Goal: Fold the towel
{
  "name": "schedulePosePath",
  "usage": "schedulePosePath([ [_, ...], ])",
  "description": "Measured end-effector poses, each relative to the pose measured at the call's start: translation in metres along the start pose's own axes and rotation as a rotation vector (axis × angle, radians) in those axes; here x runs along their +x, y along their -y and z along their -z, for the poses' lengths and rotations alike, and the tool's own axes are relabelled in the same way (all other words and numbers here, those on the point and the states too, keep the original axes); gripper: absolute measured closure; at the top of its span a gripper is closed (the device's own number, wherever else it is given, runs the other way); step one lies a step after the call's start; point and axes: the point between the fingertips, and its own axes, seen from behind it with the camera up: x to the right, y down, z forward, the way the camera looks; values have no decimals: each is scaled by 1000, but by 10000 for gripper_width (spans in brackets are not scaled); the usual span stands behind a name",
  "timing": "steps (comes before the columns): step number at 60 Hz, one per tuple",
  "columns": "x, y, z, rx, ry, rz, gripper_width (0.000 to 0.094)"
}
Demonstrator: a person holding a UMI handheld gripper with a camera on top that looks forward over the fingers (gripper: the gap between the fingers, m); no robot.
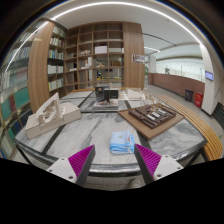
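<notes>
A light blue towel (123, 141) lies folded in a small stack on the marble table (95, 130), just ahead of my fingers and a little right of the midline between them. My gripper (114, 160) is open and empty, held above the table's near edge. Its magenta pads (80, 160) stand wide apart on either side, with nothing between them.
A wooden tray (152, 116) with dark items sits on the table beyond the towel, to the right. A white architectural model (50, 117) stands at the left of the table. Tall bookshelves (95, 55) and a chair (106, 96) are further back.
</notes>
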Motion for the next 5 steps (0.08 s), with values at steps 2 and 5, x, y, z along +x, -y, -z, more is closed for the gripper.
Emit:
schedulePosePath([
  [2,0,-3,2,-4,-2,11,123],
  [5,1,-10,2,-12,-8,6,122],
])
